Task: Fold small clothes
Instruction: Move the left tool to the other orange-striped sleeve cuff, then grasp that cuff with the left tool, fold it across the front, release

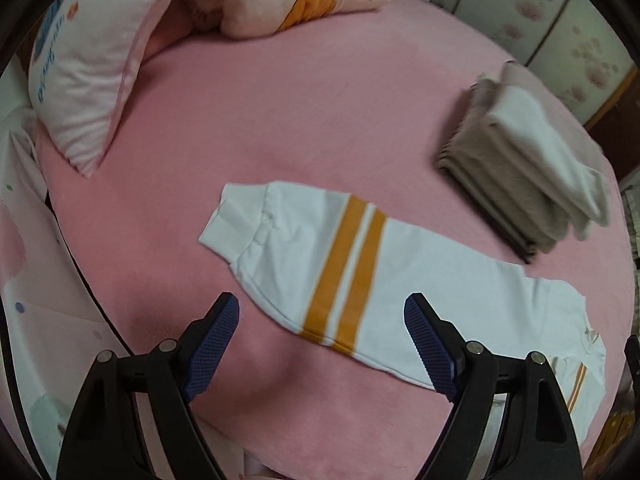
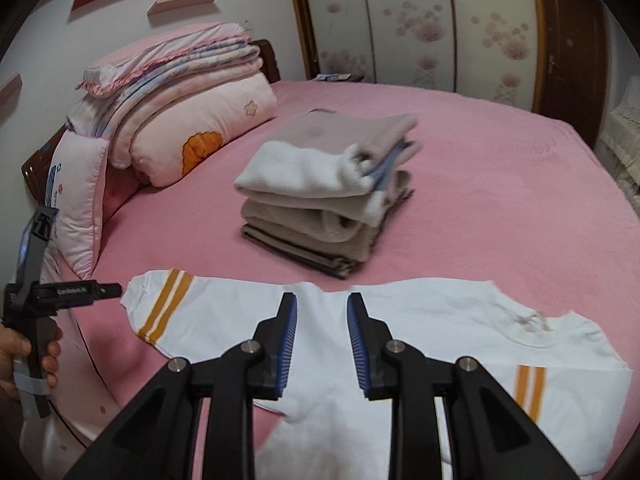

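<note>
Hovering over the shirt (image 2: 400, 320) — left gripper (image 1: 322, 334) spread wide above its sleeve, right gripper (image 2: 322, 344) parted, grasping nothing; stack (image 2: 328, 196) just beyond.

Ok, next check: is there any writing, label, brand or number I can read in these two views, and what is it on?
None reads clearly.
Blue script on the pillow: blurred, unreadable.
White lettering on the black bar of the left tongs: too small and blurred to read.
Small mark at the collar of the white top: smudged, no letters legible.
Folded stack: no text visible.
</note>
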`<state>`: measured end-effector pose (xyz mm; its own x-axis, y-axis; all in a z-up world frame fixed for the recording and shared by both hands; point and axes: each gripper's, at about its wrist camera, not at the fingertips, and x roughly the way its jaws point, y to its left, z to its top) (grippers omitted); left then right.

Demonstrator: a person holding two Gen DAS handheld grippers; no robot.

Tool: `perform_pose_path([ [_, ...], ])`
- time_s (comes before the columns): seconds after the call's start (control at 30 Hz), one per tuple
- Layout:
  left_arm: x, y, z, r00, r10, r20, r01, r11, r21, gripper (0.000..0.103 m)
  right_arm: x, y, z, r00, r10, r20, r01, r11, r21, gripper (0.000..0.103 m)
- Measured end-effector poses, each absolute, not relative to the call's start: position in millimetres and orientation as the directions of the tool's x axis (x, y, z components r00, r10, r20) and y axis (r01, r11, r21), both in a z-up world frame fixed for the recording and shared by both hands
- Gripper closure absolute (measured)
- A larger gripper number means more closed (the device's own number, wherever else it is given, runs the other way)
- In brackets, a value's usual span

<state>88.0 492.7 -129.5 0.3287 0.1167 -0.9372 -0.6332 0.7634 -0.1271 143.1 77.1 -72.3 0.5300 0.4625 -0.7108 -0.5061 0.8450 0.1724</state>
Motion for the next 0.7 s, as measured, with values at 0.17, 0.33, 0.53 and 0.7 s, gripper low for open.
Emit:
perform_pose_path([
  [0.17, 96.7, 520.9, -173.0, 0.241, 0.094, -0.966, -0.673, 0.733, -0.097, 0.019, 153.7, 136.4, -101.1, 0.457, 0.455, -0.764, -0.527, 0.831, 0.180, 0.077],
  [0.33, 103.9, 538.8, -196.0, 0.217, 0.099, -0.971, -0.678, 0.731, -0.077, 0.019, 149.3, 172.8, -116.6, 0.420, 0.458, -0.783, -0.556, 0.812, 0.178, 0.077],
  [0.53, 110.9, 555.3, -215.9, 0.186, 0.093, -0.978, -0.690, 0.721, -0.063, 0.019, 144.8, 193.9, -129.9, 0.399, 0.455, -0.796, -0.579, 0.798, 0.167, 0.077],
  [0.7, 114.3, 565.8, -230.8, 0.160, 0.046, -0.986, -0.690, 0.720, -0.078, 0.028, 142.3, 199.6, -136.5, 0.387, 0.452, -0.804, -0.586, 0.794, 0.164, 0.077],
])
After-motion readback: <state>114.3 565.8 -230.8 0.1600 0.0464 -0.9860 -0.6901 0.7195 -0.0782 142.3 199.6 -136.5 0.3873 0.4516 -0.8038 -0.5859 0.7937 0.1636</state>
